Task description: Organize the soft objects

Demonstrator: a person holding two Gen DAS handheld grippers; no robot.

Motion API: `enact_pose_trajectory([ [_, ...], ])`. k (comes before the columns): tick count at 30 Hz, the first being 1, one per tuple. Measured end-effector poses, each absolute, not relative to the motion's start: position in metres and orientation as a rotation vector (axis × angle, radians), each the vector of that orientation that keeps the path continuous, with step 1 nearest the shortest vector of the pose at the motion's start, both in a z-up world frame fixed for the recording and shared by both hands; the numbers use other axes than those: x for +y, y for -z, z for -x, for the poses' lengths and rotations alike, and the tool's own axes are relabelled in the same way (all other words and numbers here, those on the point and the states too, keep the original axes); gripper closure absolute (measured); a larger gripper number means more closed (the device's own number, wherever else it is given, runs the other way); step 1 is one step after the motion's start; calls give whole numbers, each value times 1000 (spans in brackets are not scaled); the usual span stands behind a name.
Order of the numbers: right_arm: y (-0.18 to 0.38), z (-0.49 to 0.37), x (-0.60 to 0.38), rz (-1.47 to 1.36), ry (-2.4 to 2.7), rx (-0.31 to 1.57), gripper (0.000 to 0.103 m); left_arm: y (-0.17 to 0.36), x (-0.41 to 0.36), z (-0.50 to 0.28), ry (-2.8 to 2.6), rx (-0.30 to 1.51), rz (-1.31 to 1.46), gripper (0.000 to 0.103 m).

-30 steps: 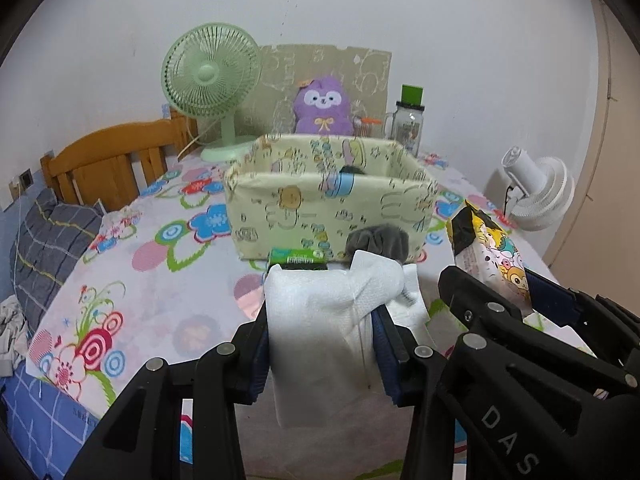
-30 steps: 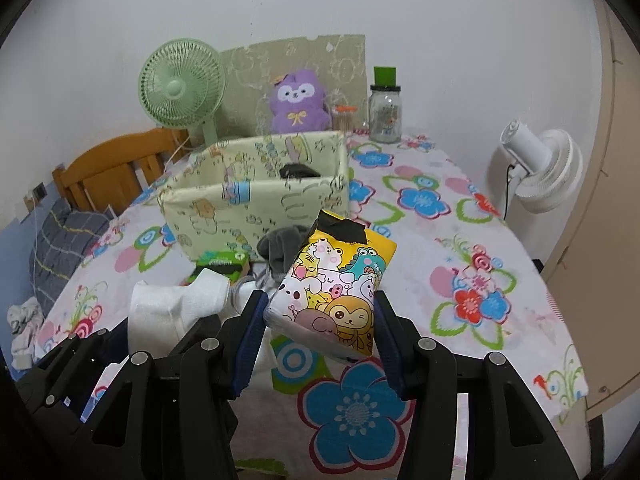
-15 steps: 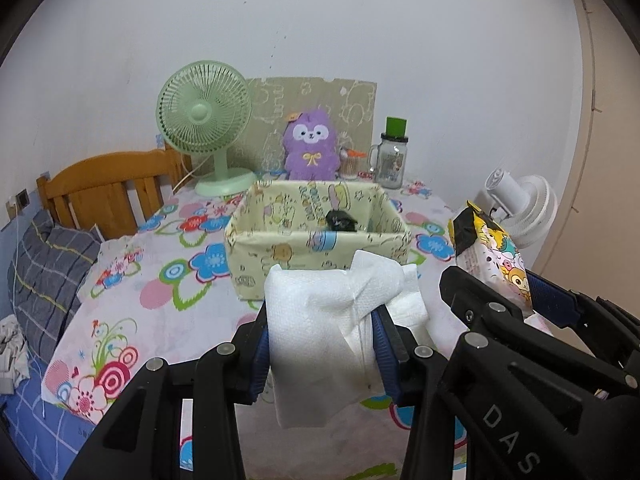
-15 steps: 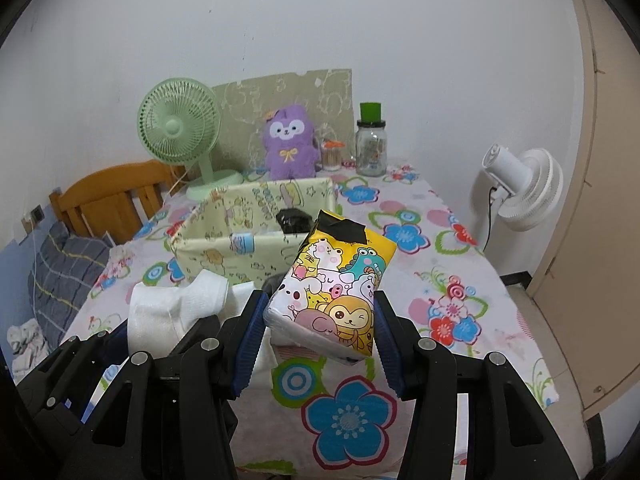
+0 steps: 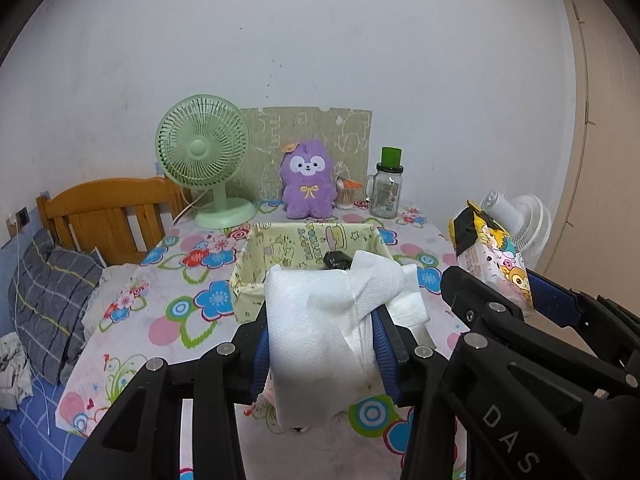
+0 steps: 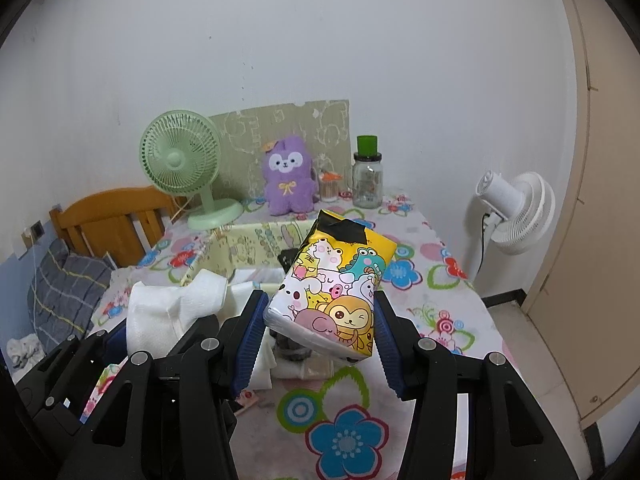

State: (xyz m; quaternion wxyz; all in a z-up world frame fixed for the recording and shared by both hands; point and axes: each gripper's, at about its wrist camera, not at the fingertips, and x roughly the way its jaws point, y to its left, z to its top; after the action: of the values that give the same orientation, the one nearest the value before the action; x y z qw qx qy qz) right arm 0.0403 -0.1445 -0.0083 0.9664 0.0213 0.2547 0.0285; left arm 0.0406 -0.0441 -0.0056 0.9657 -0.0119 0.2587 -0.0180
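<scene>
While white tissue (image 5: 320, 320) blocks it, fabric bin (image 5: 256, 276) fronts purple plush (image 5: 307, 185).

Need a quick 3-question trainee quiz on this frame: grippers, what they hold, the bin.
1. True or false: the left gripper is shut on a white tissue bundle.
2. What does the right gripper hold? A) purple plush B) cartoon-print tissue pack C) glass jar
3. Fill in: a small dark object lies inside the ____.

Key: 1 true; 2 B; 3 fabric storage bin.
</scene>
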Motion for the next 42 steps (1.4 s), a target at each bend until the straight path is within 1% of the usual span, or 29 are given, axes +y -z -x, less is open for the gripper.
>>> enact_pose_trajectory([
  [20, -3, -84, -140, -52, -45, 515, 47, -5, -40, -87, 70, 531, 28, 57],
  [42, -1, -177, -121, -56, -63, 536, 47, -1, -22, -173, 65, 557, 22, 57],
])
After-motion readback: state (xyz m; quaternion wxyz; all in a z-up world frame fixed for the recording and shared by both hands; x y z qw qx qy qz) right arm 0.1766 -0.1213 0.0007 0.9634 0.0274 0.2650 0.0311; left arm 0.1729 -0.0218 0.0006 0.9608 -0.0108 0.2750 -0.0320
